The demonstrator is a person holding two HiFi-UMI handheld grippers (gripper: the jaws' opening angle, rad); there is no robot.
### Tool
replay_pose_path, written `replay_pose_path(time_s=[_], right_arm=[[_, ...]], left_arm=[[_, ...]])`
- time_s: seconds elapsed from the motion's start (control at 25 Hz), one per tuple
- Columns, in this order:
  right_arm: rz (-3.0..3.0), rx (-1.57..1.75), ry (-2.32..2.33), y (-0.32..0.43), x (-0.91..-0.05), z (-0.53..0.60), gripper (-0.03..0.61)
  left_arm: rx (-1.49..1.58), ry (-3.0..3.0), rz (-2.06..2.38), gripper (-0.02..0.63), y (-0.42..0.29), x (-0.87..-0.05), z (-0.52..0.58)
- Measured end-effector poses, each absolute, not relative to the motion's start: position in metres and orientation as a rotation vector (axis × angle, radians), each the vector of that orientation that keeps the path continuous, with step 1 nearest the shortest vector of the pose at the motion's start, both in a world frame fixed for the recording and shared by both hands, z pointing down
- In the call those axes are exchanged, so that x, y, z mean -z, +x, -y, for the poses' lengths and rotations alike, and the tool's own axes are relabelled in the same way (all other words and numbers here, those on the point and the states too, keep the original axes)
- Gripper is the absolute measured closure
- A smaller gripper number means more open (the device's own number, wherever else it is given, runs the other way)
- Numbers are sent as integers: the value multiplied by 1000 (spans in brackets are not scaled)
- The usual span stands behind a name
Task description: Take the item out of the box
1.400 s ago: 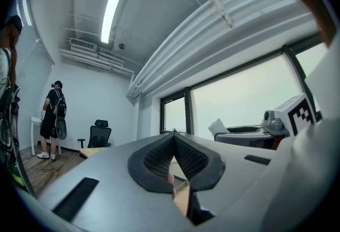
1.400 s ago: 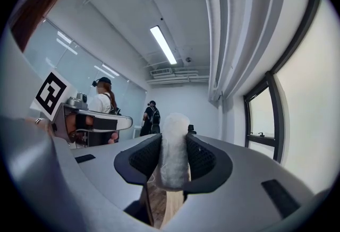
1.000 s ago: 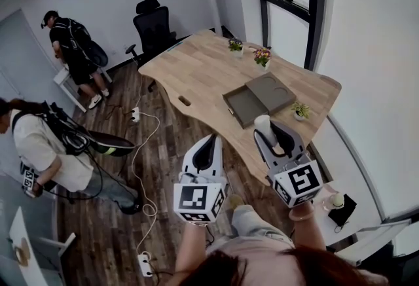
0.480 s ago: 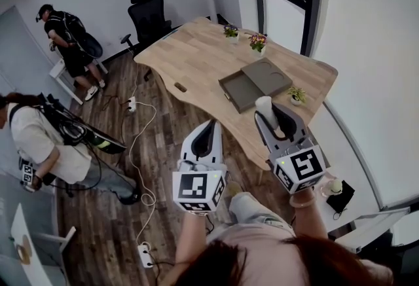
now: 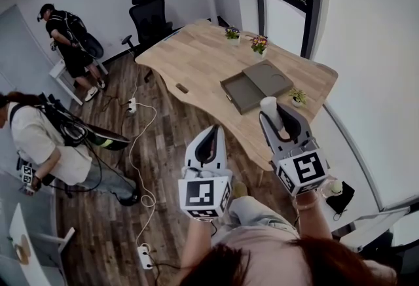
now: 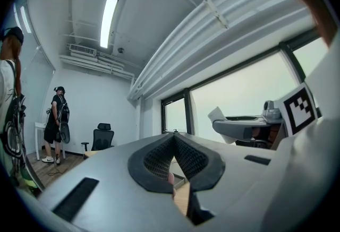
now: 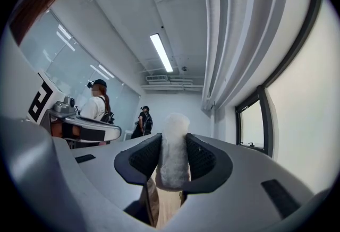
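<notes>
My right gripper [image 5: 275,118] is held up over the near edge of the wooden table [image 5: 196,59], shut on a white, fuzzy, roll-shaped item [image 5: 268,108]. In the right gripper view the item [image 7: 174,143] stands upright between the black pads of that gripper [image 7: 174,161] and sticks out above them. The grey box [image 5: 239,93] lies open on the table with its lid [image 5: 269,76] beside it, farther away than the gripper. My left gripper [image 5: 209,142] hangs over the floor left of the right one. Its pads [image 6: 159,157] meet with nothing between them.
Small potted plants [image 5: 260,45] stand at the table's far side and one [image 5: 298,95] by the box. A black office chair [image 5: 148,18] is beyond the table. Two people [image 5: 44,141] stand at the left. Cables and power strips [image 5: 145,255] lie on the wood floor.
The head view has shifted a little, and both grippers sit slightly lower and more to the right in it. The right gripper still holds the white item; the left stays shut.
</notes>
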State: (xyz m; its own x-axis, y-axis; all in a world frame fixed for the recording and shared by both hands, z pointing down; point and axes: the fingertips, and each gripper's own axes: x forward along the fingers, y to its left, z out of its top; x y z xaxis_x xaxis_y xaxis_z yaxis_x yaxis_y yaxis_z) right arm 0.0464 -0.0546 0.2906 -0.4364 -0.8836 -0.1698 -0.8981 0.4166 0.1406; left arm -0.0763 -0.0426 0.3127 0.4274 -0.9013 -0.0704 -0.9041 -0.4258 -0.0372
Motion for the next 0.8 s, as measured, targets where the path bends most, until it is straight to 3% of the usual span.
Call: replay_pose_path(time_s=[0.8], right_arm=[[-2611, -346, -1639, 51, -288, 34, 448]], left_arm=[[-105, -2613, -1641, 614, -74, -312, 32]])
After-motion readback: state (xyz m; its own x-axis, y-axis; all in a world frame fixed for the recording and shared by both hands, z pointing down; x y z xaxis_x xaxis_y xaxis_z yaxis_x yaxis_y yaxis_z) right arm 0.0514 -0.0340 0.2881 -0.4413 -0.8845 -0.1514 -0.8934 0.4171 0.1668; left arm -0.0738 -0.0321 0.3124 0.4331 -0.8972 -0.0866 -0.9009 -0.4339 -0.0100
